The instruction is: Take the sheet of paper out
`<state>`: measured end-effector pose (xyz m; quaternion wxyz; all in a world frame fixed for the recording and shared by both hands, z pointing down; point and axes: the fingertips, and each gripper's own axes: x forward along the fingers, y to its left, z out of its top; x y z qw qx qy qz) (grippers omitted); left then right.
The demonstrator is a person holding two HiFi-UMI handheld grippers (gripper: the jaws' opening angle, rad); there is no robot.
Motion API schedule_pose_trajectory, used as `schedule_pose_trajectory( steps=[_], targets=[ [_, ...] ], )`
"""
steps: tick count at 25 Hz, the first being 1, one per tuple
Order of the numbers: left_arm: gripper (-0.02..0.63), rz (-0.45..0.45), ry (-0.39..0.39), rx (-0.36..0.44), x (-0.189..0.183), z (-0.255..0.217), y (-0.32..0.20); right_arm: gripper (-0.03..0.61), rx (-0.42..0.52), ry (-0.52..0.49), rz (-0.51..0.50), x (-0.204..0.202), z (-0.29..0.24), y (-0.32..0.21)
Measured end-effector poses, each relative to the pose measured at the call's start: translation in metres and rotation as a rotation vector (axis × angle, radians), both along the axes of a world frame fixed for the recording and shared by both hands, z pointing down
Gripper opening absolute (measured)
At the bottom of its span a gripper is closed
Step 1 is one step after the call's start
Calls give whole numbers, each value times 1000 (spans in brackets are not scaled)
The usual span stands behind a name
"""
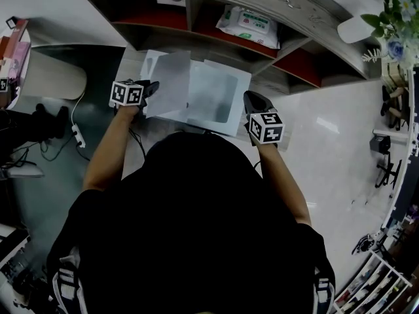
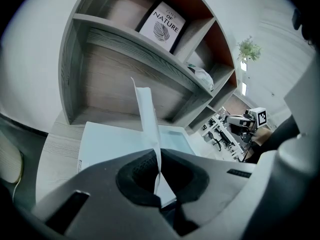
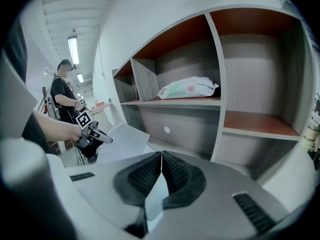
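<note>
Left gripper (image 1: 152,89) (image 2: 159,156): jaws clamped on the sheet of paper (image 1: 171,77) (image 2: 147,114), which is lifted and tilted above the folder (image 1: 219,97) (image 2: 112,144). The folder lies flat before the shelves (image 1: 288,18). Right gripper (image 1: 253,101) (image 3: 161,156): jaws pinched on the folder's near edge.

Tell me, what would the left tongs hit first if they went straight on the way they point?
Besides the sheet of paper they grip, the left tongs would probably meet the white envelope lying flat just ahead, otherwise the shelf's wooden back panel; depth is unclear.
</note>
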<state>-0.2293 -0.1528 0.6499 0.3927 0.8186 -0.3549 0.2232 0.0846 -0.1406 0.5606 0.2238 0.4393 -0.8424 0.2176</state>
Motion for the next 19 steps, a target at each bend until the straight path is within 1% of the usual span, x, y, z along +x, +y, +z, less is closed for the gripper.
schedule_pose_trajectory(
  steps=[6, 19],
  targets=[
    [18, 8, 18, 5, 2, -8, 1, 12, 20, -8, 30, 6, -11, -3],
    [18, 19, 24, 19, 1, -17, 5, 12, 21, -1, 38, 10, -12, 2]
  ],
)
